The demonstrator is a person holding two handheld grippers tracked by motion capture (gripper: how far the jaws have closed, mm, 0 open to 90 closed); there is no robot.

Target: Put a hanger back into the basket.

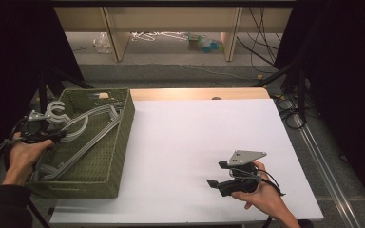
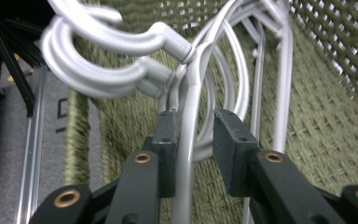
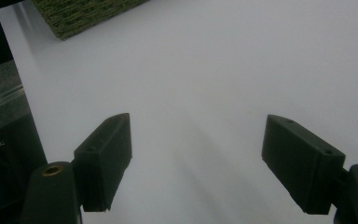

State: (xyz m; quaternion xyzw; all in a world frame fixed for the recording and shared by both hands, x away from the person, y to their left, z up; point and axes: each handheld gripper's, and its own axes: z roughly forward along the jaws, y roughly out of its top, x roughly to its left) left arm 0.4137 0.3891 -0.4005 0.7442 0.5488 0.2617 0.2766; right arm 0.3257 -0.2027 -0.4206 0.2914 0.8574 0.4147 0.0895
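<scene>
Several grey plastic hangers (image 1: 92,127) lie stacked in an olive woven basket (image 1: 123,142) at the table's left, their hooks (image 1: 56,110) sticking up over the basket's left rim. My left gripper (image 1: 59,135) reaches in from the left, just under the hooks. In the left gripper view one hanger's arm (image 2: 186,154) runs up between the jaws of my left gripper (image 2: 193,126). It rests against the left pad and a gap shows to the right pad, so the gripper is open. My right gripper (image 1: 216,174) hovers open over the white table (image 1: 195,128), with nothing between the jaws of my right gripper (image 3: 198,140).
The basket's woven floor (image 2: 335,107) lies under the hangers, and its near corner (image 3: 84,14) shows far off in the right gripper view. Beyond the table's far edge are wooden shelving legs (image 1: 116,38) and cables (image 1: 261,42) on the floor. Dark curtains flank both sides.
</scene>
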